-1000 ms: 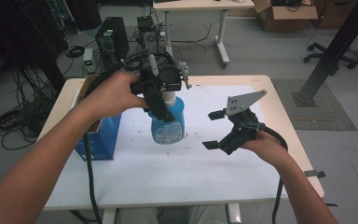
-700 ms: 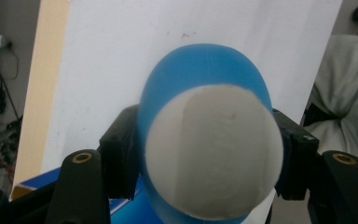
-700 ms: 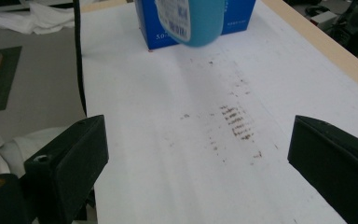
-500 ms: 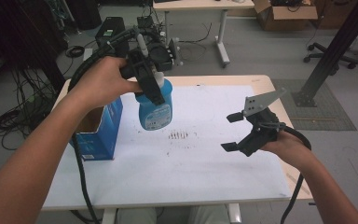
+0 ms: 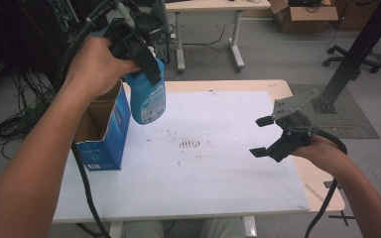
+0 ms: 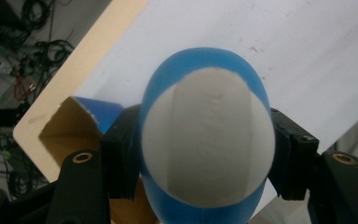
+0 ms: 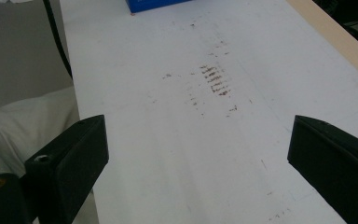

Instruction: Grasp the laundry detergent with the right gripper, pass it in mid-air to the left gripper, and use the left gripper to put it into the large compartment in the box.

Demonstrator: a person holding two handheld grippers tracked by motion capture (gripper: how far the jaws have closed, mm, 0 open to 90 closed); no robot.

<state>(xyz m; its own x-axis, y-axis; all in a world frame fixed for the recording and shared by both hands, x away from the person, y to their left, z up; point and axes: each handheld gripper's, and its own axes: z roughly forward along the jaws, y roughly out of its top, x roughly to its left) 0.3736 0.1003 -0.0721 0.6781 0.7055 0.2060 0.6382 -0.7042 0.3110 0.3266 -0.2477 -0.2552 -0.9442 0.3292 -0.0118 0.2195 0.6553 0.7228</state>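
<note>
While the left gripper [image 5: 146, 67] pinched the blue bottle [image 5: 149, 99], the bottle hung clear of the table [image 5: 228, 168], just beside the open blue box [image 5: 101, 139]. Lifting appeared done; placing it in the box likely remained. The right gripper [image 5: 263, 136] stood spread, empty.

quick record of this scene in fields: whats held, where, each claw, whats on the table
held thing: blue bottle, white cap end toward the left claw's camera
left claw: shut on the bottle, in the air beside the box
right claw: open, holding nothing, above the table's right side
box: blue cardboard box, top open
table: white sheet with brown marks
</note>
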